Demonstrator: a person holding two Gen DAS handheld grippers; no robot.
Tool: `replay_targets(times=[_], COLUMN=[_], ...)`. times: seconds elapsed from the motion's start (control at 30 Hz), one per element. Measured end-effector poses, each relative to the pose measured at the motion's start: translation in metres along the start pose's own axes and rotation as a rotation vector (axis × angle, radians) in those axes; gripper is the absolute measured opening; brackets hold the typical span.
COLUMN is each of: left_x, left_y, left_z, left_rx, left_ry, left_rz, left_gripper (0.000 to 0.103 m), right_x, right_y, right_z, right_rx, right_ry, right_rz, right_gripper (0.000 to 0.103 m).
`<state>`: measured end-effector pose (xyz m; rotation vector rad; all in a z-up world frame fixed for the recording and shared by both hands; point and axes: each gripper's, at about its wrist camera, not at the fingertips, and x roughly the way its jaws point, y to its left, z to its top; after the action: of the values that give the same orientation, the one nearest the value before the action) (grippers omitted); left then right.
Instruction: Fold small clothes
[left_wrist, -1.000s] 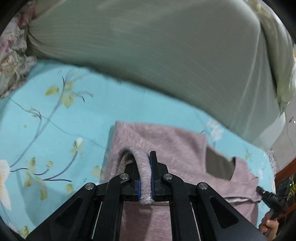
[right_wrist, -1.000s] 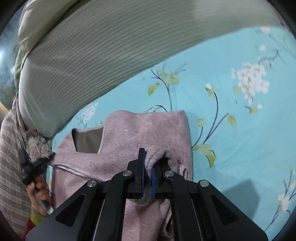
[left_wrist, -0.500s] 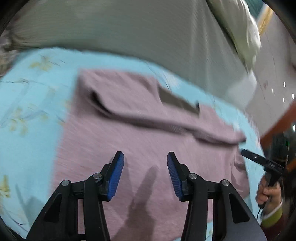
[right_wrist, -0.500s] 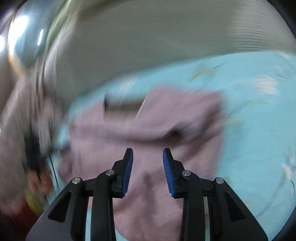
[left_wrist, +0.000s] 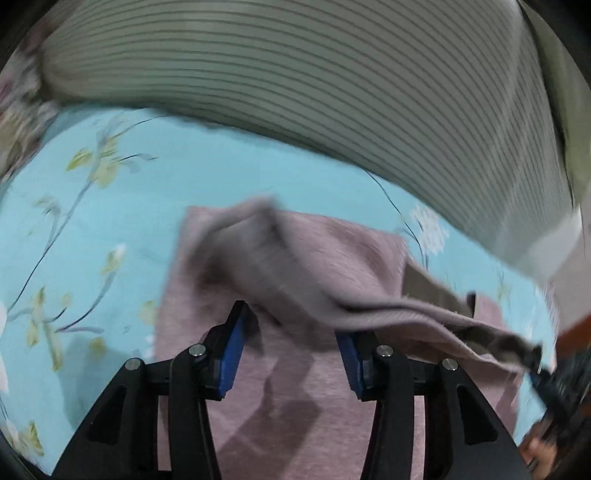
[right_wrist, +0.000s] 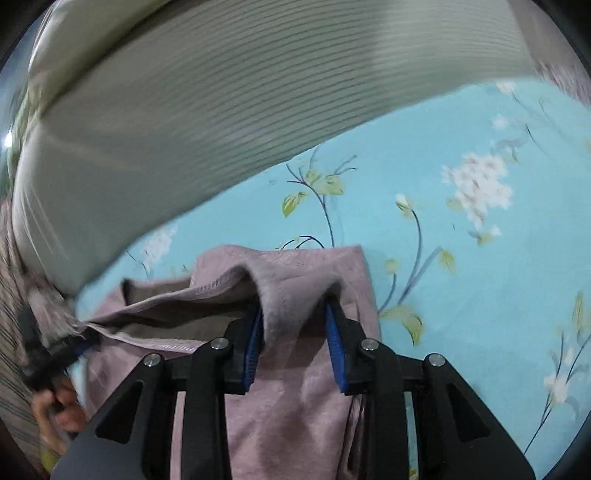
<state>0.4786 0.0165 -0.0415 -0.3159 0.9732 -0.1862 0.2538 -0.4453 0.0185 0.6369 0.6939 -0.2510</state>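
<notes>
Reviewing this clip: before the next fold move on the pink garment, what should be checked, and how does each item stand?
1. Left gripper open: ok.
2. Right gripper open: ok.
3. Pink garment fully flat: not ok, the folded edge stands raised.
4. Cloth free of the right gripper: not ok, a fold hangs between its fingers.
5. Garment lies on the blue floral sheet: ok.
6. Fold edges aligned: cannot tell, blurred.

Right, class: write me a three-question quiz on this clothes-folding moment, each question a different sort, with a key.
1. True or false: the left gripper is open.
2. The pink garment lies on a sheet of which colour? A) blue with flowers B) plain white C) red checked
3. Fill in: a fold of the garment hangs between the fingers of the right gripper, whose jaws stand ____.

Key: 1 true; 2 A; 3 open
</notes>
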Motion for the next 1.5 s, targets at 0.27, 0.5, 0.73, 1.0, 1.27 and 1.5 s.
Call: replay_targets(times=[0.27, 0.5, 0.73, 1.0, 1.27, 1.5], left_x=[-0.038, -0.062, -0.101, -0.128, -0.098, -0.074], left_y=[0.028, 0.011, 0.04, 0.088, 0.086, 0.089], left_z=[-0.008, 0.006, -0.09, -0.192, -0.189, -0.169], left_rx=[-0.112, -0.043, -0.101, -0.286, -0.345, -0.386], left_ry=[-0.083, -0.124, -0.109, -0.041, -0.06, -0.132], left_rz=[-0.011, -0.012, -0.111, -0.142, -0.162, -0.132], left_gripper=[0.061, 0.064, 0.077, 0.078, 0.084, 0.083], right_x=[-0.02, -0.022, -0.048, -0.059, -0.068, -0.071], right_y=[0.042, 0.062, 0.051, 0.046, 0.046, 0.047], right_z=[0.002, 0.043, -0.045, -0.121, -0.137, -0.141], right_rx=[-0.091, -0.064, -0.028, -0.039, -0.022, -0.022], right_ry=[-0.03, -0.075, 0.018, 0.116, 0.133, 0.131], right_rz=[0.043, 0.039, 0.169, 0.196, 0.221, 0.231], right_gripper=[0.034, 0.035, 0.046, 0.046, 0.046, 0.046])
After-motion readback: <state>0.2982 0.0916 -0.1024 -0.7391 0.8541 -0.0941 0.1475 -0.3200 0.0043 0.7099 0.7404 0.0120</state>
